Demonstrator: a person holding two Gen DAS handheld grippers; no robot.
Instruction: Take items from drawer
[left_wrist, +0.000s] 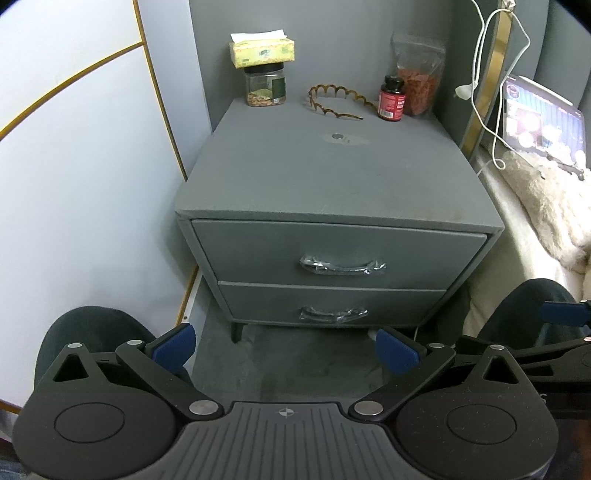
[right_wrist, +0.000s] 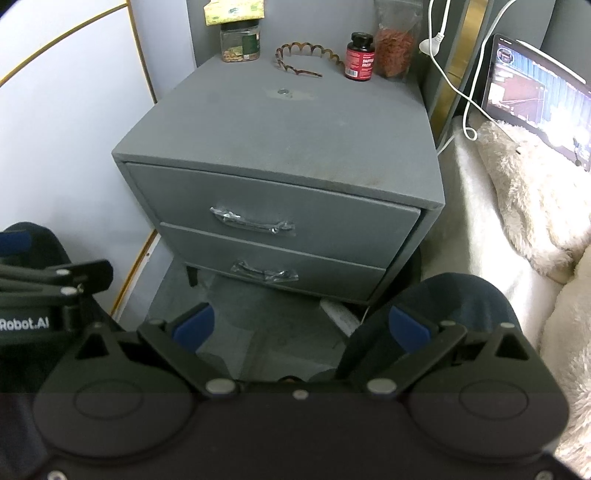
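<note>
Landmark: grey nightstand (left_wrist: 332, 173), two drawers, both fully pushed in; contents not visible, so the task's items are presumably inside, unseen.

- Top drawer (left_wrist: 340, 254): directly under nightstand top. Handle (left_wrist: 341, 266) centred on its front, wrapped in clear plastic film.
- Bottom drawer (left_wrist: 332, 302): below it, handle (left_wrist: 332, 314) also film-wrapped.
- Left gripper (left_wrist: 284, 350): held low in front of the nightstand, well apart from both handles, jaws spread wide, nothing between them. Judged: pre-opened so a handle can be straddled w/o a stop.
- Right gripper (right_wrist: 301, 328): likewise in front of nightstand, toward its bed-side corner, jaws spread, empty. Judged: kept free for picking once a drawer is out.
- Person's knees seen either side in front of the nightstand; seated pose presumably puts the grippers at drawer height.
- On nightstand top, along rear edge: jar (left_wrist: 266, 88) w/ tissue box (left_wrist: 262, 50) stacked on it, headband (left_wrist: 334, 101), red bottle (left_wrist: 391, 99), pouch (left_wrist: 419, 79). Not in any drawer, so probably not targets.

Step judged: approach only; no drawer opened yet. Film on handles may make the pinch slippery.
</note>
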